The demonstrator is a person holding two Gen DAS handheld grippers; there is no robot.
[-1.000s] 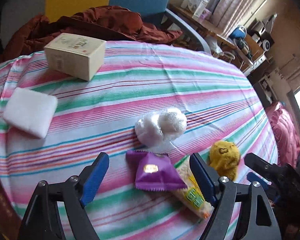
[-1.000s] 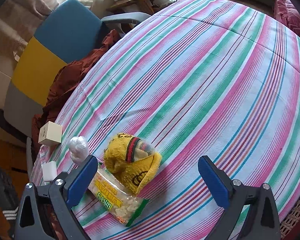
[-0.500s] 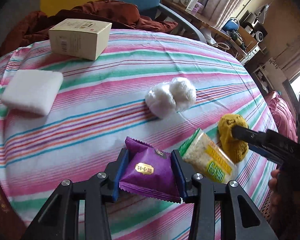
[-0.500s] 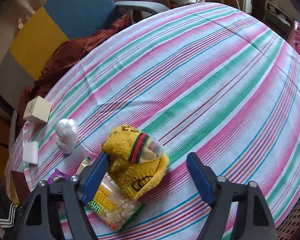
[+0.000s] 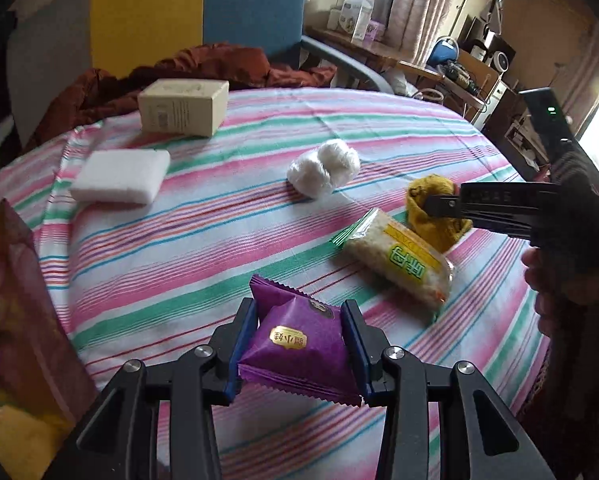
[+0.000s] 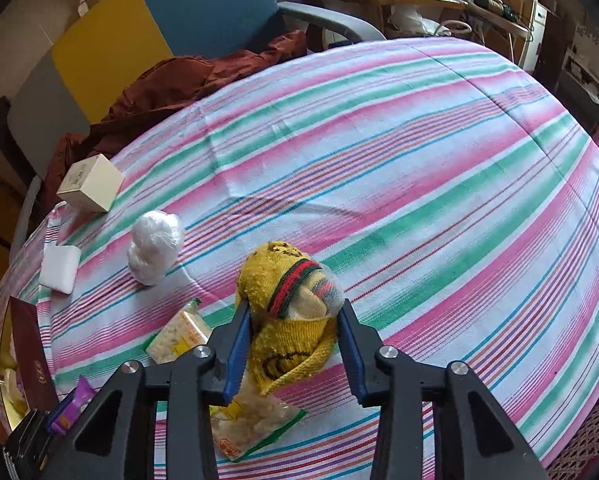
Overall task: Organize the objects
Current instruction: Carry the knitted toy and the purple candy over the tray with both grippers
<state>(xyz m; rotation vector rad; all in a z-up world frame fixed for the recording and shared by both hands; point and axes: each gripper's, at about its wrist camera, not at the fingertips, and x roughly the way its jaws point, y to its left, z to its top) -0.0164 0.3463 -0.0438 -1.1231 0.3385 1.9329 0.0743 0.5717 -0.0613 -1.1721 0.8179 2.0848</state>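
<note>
Keeping left jaws clamped on the purple packet (image 5: 299, 344) just above the near tabletop (image 5: 227, 240), finishing the closing right jaws around the yellow sock (image 6: 287, 320), then lifting both straight up.

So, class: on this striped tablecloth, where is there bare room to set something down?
Free: the wide far side of the tablecloth, beyond the yellow knitted sock; also between white sponge and purple packet. Crowded: around rice-cracker pack and white plastic-wrapped bundle.
</note>
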